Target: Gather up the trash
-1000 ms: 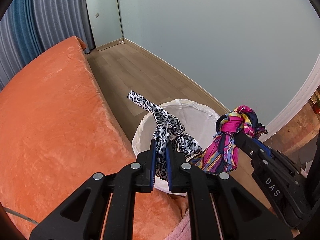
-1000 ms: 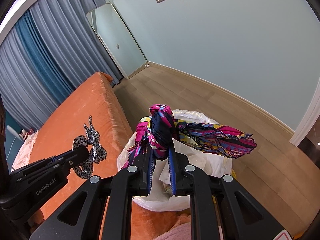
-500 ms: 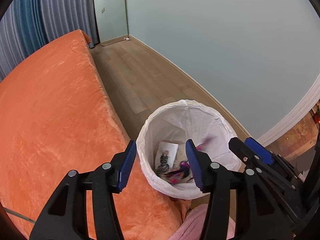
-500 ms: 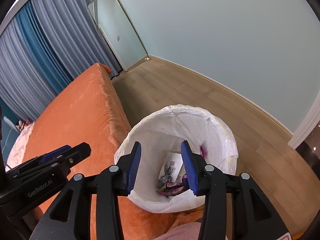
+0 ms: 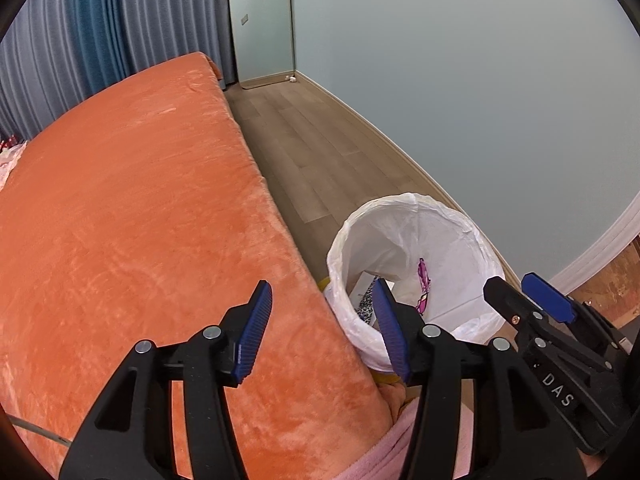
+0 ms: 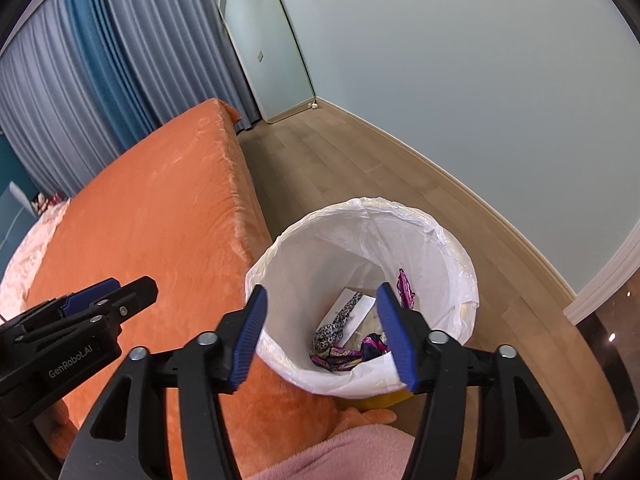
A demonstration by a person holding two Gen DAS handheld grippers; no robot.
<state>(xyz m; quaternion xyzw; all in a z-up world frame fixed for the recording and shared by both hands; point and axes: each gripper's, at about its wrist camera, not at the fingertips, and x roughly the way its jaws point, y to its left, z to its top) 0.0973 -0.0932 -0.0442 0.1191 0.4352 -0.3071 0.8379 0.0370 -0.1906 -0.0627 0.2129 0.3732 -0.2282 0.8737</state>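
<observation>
Right wrist view looks down past the right gripper [image 6: 320, 334], whose blue-padded jaws stand apart with nothing between them; they have just been opening, the last stretch within the past half second. Through the gap, in the lower middle of the frame, sits the bin [image 6: 460, 256], lined with a white bag [image 6: 320, 264] folded over its rim. At the bottom of the bin lie a leopard-print scarf [image 6: 336, 326] and, just beside it toward the lower right, a pink and purple scarf [image 6: 352, 354], both resting on white paper [image 6: 362, 306]. A strip of pink cloth [image 6: 406, 288] clings to the bag's inner wall further right. The bin stands on the wood floor [image 6: 360, 160], close against the edge of the orange blanket [image 6: 160, 220] that fills the left half of the frame. The left gripper [image 6: 108, 294] enters from the lower left, over the blanket.

Left wrist view shows the left gripper [image 5: 322, 330] over the blanket's [image 5: 140, 220] edge, its jaws also apart and empty, having just been opening too. The bin [image 5: 416, 204] is at the lower right of that frame, with the leopard-print scarf [image 5: 365, 304] partly hidden behind one blue pad. The right gripper [image 5: 520, 292] comes in at the far lower right. Grey and blue curtains [image 5: 100, 32] hang at the upper left, and a mirror [image 6: 268, 52] leans on the pale wall [image 6: 480, 80].
</observation>
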